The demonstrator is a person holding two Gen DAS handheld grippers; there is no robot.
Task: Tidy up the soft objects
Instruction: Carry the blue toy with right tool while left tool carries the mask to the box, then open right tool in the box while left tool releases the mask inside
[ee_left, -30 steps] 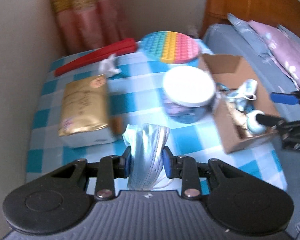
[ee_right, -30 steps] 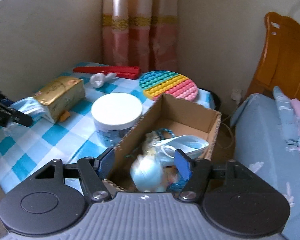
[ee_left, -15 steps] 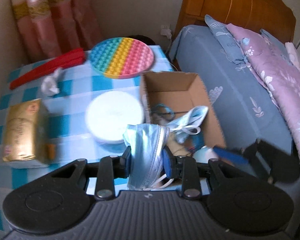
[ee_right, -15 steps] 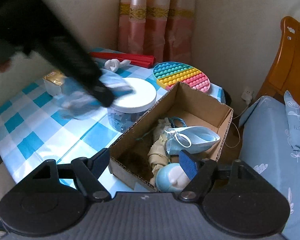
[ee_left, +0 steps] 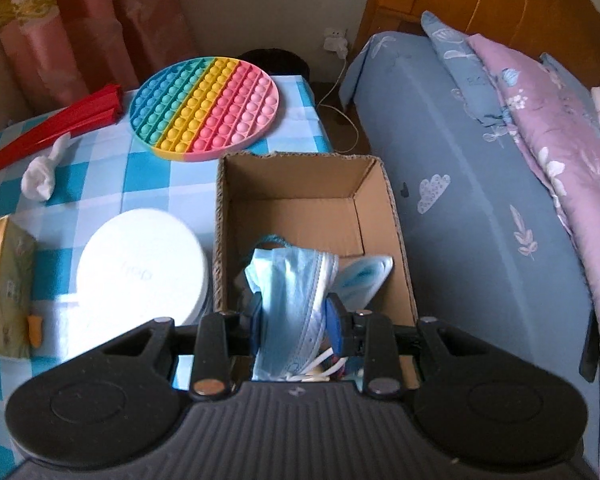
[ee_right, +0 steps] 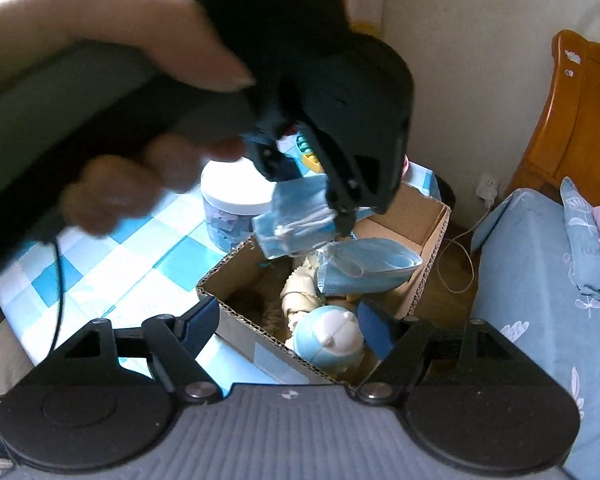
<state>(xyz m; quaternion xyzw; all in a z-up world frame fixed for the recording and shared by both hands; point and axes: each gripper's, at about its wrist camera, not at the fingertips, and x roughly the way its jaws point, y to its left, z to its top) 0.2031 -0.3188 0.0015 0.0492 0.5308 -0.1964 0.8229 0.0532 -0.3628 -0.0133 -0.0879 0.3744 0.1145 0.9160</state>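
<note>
Above the open brown cardboard box (ee_left: 384, 200), my left gripper (ee_left: 296, 320) clamps a folded light-blue face mask (ee_left: 296, 308). At 5 o'clock, my right gripper (ee_right: 290, 318) is spread wide, holding nothing.

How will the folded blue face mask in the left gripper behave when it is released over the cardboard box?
The face mask looks floppy: it creases between the left gripper fingers. It is probably very light and should drop softly into the cardboard box. Its white ear loops hang loose and might snag.
</note>
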